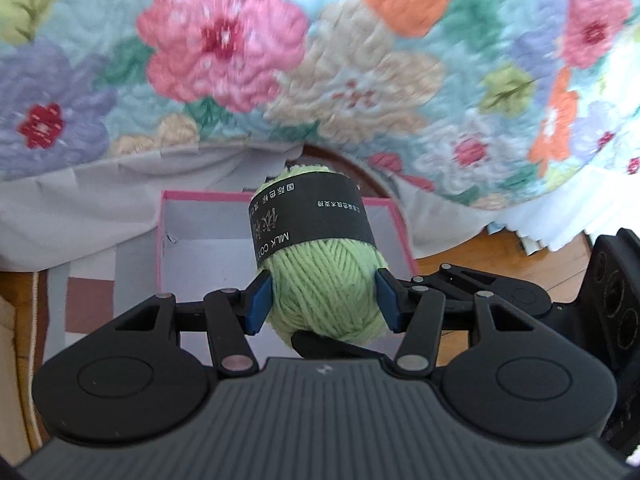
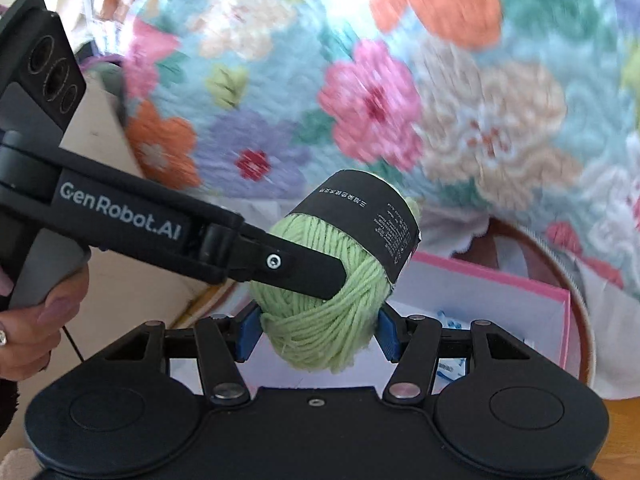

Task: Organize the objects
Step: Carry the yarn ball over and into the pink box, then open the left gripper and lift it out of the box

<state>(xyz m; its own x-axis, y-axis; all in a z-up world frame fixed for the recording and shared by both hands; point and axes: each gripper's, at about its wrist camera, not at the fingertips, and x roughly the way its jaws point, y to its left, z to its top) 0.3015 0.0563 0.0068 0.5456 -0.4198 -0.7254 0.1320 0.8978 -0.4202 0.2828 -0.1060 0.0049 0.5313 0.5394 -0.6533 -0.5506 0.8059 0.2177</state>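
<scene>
A light green ball of yarn (image 1: 320, 276) with a black paper band (image 1: 308, 208) hangs above a pink-rimmed box (image 1: 200, 232) with a white inside. My left gripper (image 1: 324, 304) is shut on the ball, its blue pads pressed into both sides. My right gripper (image 2: 318, 332) is shut on the same yarn ball (image 2: 320, 320) from another side. In the right wrist view a finger (image 2: 304, 268) of the left gripper lies across the ball. A black fingertip (image 1: 320, 346) of the right gripper shows under the ball in the left wrist view.
A flowered quilt (image 1: 224, 40) hangs over a bed edge behind the box (image 2: 500, 300). A round wooden rim (image 2: 580, 292) curves around the box. There is wooden floor (image 1: 460, 248) to the right, and a person's hand (image 2: 36, 320) holds the left gripper's handle.
</scene>
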